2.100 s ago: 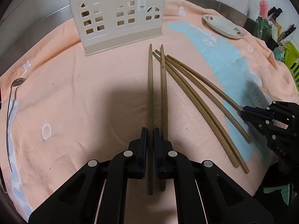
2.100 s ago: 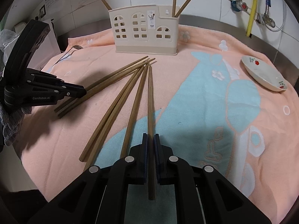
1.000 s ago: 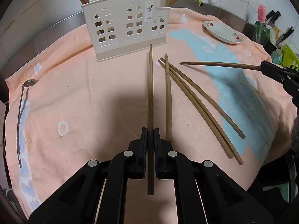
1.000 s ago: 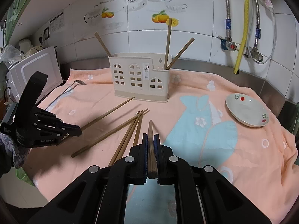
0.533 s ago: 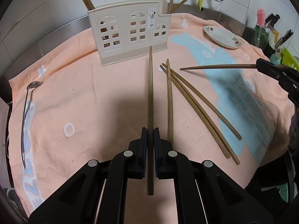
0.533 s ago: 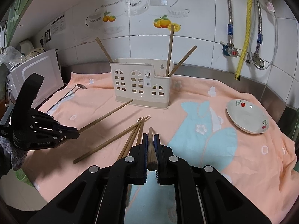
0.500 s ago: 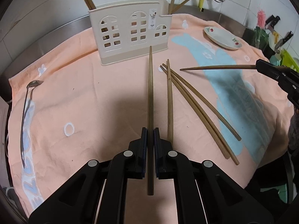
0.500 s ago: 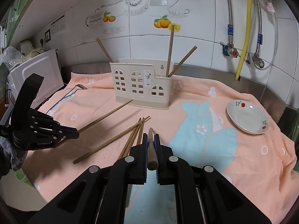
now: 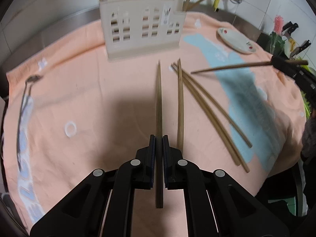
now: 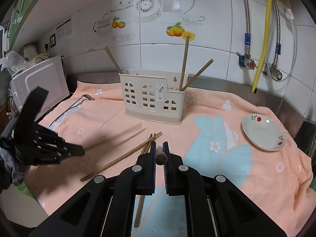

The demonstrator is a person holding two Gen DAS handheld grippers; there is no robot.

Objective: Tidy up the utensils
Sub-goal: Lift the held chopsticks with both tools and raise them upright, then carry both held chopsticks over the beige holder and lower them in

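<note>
My left gripper (image 9: pixel 158 138) is shut on a wooden chopstick (image 9: pixel 159 102) held above the towel, its tip toward the cream utensil holder (image 9: pixel 142 30). My right gripper (image 10: pixel 159 145) is shut on another chopstick (image 10: pixel 161 156), seen end-on; it also shows in the left wrist view (image 9: pixel 233 67), lifted and pointing left. Three loose chopsticks (image 9: pixel 209 110) lie on the peach towel (image 9: pixel 79 98). The holder (image 10: pixel 152 96) has three chopsticks standing in it. The left gripper (image 10: pixel 77 152) shows blurred at the left of the right wrist view.
A metal spoon (image 9: pixel 25 98) lies at the towel's left edge. A small white dish (image 10: pixel 262 132) sits at the right. A white appliance (image 10: pixel 37 83) stands at the far left, pipes and valves on the tiled wall. Knives (image 9: pixel 292 31) stand at the far right.
Both grippers have risen further with their chopsticks. The left gripper has moved closer to the holder. The right chopstick now points more level toward the holder.
</note>
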